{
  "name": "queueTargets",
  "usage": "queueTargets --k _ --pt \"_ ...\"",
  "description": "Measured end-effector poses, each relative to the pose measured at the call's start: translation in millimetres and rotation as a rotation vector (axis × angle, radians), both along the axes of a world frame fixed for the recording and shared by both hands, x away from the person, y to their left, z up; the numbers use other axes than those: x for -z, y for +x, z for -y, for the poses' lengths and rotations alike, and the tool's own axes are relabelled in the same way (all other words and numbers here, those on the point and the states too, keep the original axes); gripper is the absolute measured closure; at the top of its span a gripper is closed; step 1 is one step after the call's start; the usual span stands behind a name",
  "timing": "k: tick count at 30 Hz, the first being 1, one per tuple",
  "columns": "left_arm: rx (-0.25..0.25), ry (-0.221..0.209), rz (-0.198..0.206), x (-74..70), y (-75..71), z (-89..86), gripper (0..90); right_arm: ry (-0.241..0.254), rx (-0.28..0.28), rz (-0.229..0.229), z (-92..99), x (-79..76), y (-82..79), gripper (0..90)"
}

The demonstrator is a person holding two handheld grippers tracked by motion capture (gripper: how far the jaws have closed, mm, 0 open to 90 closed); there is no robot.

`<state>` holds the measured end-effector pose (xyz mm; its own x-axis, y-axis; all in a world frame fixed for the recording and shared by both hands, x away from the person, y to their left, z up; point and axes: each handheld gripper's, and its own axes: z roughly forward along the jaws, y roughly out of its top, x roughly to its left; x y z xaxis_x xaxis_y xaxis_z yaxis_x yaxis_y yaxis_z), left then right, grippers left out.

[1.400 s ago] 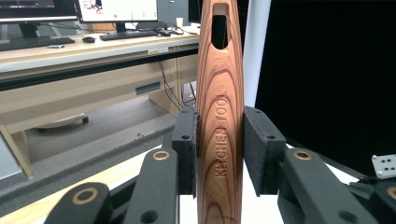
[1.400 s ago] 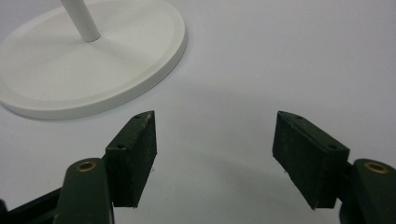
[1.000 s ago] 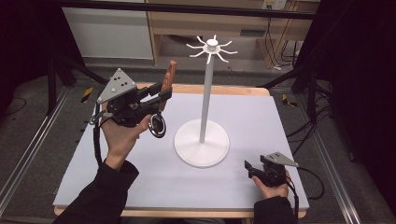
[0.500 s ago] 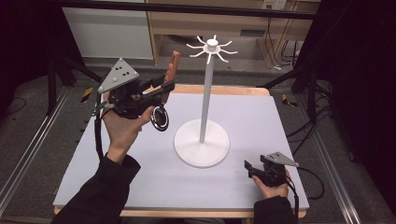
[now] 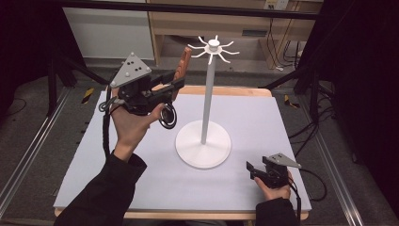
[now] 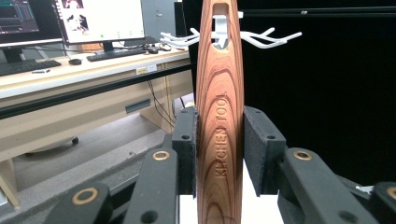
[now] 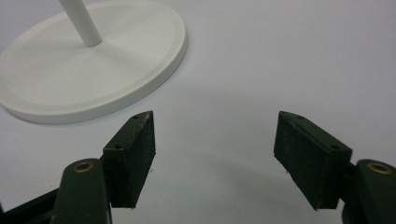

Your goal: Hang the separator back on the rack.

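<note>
**Wooden Utensil Held Upright Near the Hook Stand**

The left gripper (image 5: 164, 87) was clamped on the wooden utensil handle (image 6: 219, 121) — both black pads pressed flat against its sides, with the engraved words "KITCHEN TOOL" running along the grain between them. The handle stood upright in the left gripper view, and its slotted hanging hole at the top lined up with the white hooks (image 6: 261, 39) behind it. In the high view the handle (image 5: 182, 63) rose above the gripper, raised off the table, just left of the spoked top of the white stand (image 5: 212, 46). A dark ring-shaped part (image 5: 168, 117) hung below the left hand (image 5: 131, 125).

The stand's pole rose from a round white base (image 5: 203, 143) resting near the middle of the pale tabletop (image 5: 263, 113).

The right gripper (image 7: 215, 149) sat low over the table near its front right corner — its jaws apart, nothing between them. They had just been opening. The stand base (image 7: 84, 70) lay near, beyond the left jaw tip, not touching it.
</note>
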<state>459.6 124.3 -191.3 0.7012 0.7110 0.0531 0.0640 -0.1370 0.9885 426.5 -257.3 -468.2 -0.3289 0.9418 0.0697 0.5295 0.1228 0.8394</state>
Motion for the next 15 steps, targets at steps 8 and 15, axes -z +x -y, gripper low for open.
queueTargets --k 8,15 --pt "-0.010 0.016 -0.004 -0.7 4.5 5.3 67.4 0.001 0.000 -0.001 0.3 -0.1 0.1 29.7" --pt "-0.007 0.016 -0.012 0.2 6.8 6.6 67.4 0.003 -0.001 -0.003 0.3 -0.1 -0.1 29.7"
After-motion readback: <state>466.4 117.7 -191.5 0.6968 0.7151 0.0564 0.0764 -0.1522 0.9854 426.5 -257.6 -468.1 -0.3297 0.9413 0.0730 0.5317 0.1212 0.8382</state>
